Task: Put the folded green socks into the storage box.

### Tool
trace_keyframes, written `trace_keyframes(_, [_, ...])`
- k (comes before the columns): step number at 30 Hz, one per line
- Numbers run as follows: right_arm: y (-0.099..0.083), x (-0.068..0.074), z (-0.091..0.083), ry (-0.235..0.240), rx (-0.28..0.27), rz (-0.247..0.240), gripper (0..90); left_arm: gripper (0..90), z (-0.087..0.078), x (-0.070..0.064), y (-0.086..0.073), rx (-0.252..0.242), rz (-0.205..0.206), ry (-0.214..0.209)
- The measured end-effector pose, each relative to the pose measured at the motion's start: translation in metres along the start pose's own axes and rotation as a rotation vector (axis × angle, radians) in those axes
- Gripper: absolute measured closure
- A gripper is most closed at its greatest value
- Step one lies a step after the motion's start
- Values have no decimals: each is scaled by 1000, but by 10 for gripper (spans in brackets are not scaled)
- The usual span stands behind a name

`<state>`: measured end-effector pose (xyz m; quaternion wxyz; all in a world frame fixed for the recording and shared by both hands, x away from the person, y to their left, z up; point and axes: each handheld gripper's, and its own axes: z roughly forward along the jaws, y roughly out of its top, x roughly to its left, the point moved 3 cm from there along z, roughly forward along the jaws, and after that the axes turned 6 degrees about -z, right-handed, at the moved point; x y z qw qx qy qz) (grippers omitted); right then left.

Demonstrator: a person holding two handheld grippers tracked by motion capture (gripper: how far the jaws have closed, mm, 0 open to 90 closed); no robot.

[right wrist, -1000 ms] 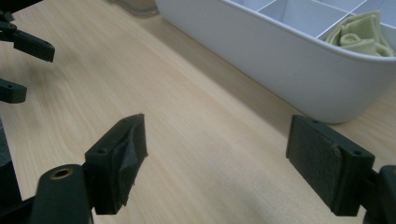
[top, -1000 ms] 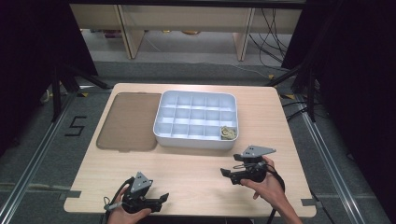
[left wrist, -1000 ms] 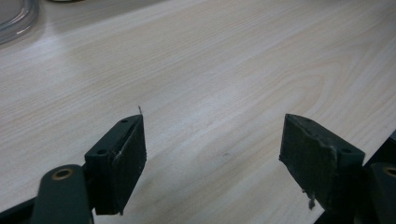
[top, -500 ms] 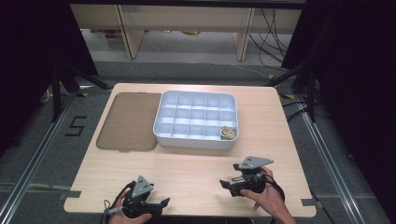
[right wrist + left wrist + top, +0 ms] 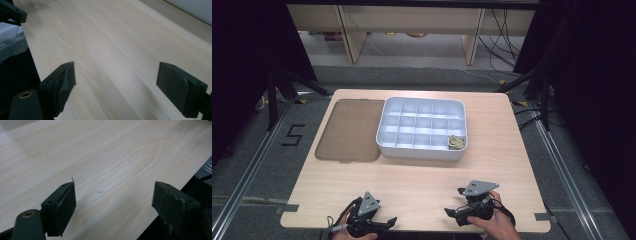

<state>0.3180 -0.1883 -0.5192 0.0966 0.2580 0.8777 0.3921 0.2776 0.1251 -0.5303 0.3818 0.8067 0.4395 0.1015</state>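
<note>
Two hand-held grippers are resting low at the near edge of a pale wooden table (image 5: 422,180), each held by a person's hand. The left gripper (image 5: 388,221) is pointing toward the right one, and its fingers (image 5: 62,206) are standing wide apart, released, with nothing but bare wood grain between them. The right gripper (image 5: 451,212) is pointing back toward the left one, its fingers (image 5: 60,85) likewise spread and gripping nothing. Judging from this pose, both are sitting parked at the table edge, either waiting to begin or finished with the work.

Well ahead of the fingers, across open tabletop, a white compartment tray (image 5: 422,148) is lying near the middle of the table, divided into a grid of small cells. A small, crumpled, tan-green object (image 5: 455,143) is sitting in the tray's near right corner cell, closer to the right gripper's fingers than to the left's; the other cells are looking empty. Touching the tray's left side, a flat brown lid (image 5: 349,129) is lying on the table, ahead of the left gripper's fingers.

Nothing is standing between either gripper and the tray. The tray's near wall is the only barrier to reaching the object.
</note>
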Motion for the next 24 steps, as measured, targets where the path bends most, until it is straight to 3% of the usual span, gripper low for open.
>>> trace_keyframes(3, [-1, 3, 1, 3, 13, -6, 163, 180, 1, -1, 0, -1, -4, -2])
trace_keyframes(4, [-1, 3, 1, -3, 9, -19, 163, 175, -1, 2, 0, 28, 44, -7])
trace_keyframes(6, [-1, 5, 2, 6, 10, -16, 163, 173, -2, 4, 0, 58, 51, -12])
trace_keyframes(8, [-1, 5, 2, 3, 10, -29, 163, 173, 0, 2, 0, 29, 16, -5])
trace_keyframes(19, [-2, 4, 3, 0, 21, -17, 163, 174, 1, 3, 1, 15, 13, -2])
trace_keyframes(21, [-2, 5, 3, 0, 15, -18, 163, 174, -1, 6, 0, 52, 51, 7])
trace_keyframes(22, [-2, 4, 3, -7, 18, -21, 163, 174, -1, 6, 0, 55, 38, 7])
trace_keyframes(24, [-2, 6, 3, -2, 20, -3, 163, 174, -2, 6, 1, 47, 51, 7])
